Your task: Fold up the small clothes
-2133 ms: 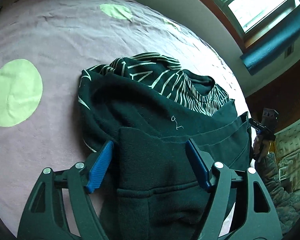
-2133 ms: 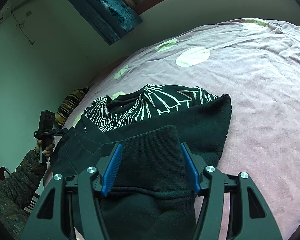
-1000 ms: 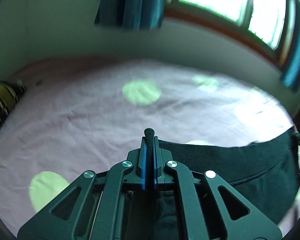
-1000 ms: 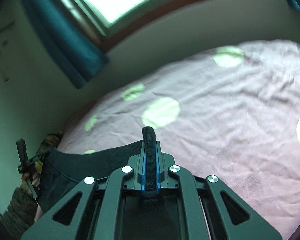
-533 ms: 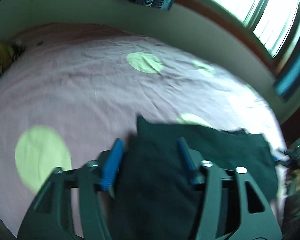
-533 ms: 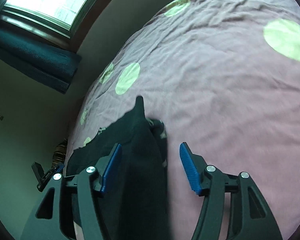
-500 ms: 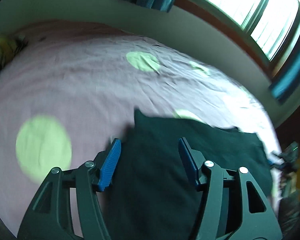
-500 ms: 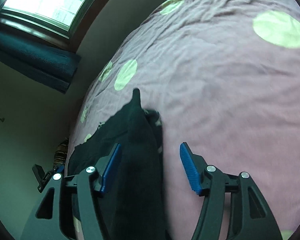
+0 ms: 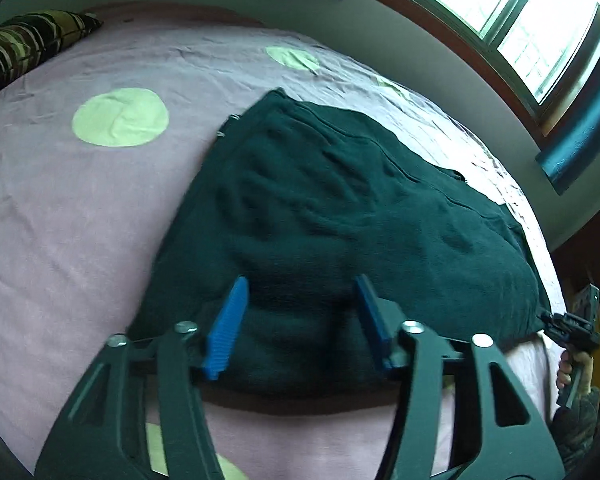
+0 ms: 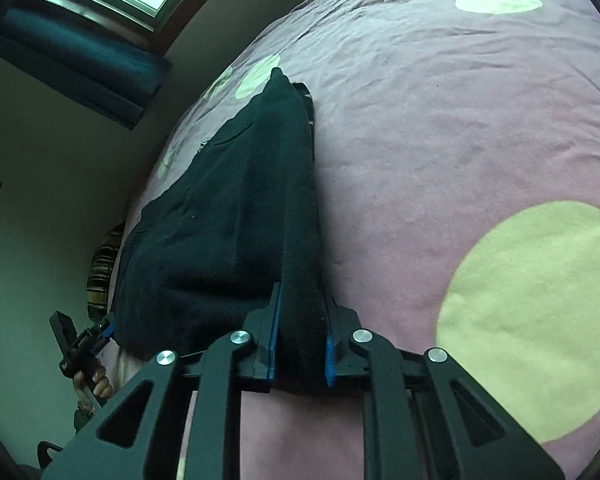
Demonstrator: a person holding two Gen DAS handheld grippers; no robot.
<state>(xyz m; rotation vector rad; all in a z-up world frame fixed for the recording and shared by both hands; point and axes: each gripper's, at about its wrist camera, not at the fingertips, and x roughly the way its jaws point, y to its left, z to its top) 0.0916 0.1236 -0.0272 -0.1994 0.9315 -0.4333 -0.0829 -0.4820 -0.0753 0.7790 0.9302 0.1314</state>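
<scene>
Dark fleece, folded over on itself, is what your left wrist view shows: the garment (image 9: 340,208) lies flat on the mauve bed sheet (image 9: 80,208), its near edge between the pads of your left tongs (image 9: 300,320). Those jaws stand apart and are closing, with cloth between them but gaps at both pads (so no grip as yet). At the far right edge a hand (image 9: 572,368) carries the right tongs (image 9: 548,318) at the garment's other near corner. A striped pillow (image 9: 24,44) sits well apart at the upper left, a window (image 9: 520,20) and teal curtain beyond; nothing obstructs the cloth.

Your right wrist view shows the right tongs (image 10: 300,344) nearly clenched on a ridge of the same garment (image 10: 228,216), the blue pads (image 10: 275,340) against both sides of the fabric and closing further. The left tongs (image 10: 106,330) appear at the lower left by the opposite corner. Green dots mark the sheet (image 10: 460,120); one large dot (image 10: 540,312) lies just beside your right tongs.

Judgement: one fold is laid down, and you are taking up the near edge for the next. That calls for both tongs to hold matching corners before any lift; the left has not bitten. Risk: lifting unevenly would drag the stacked layers askew (thick fleece slips within a shallow pinch).
</scene>
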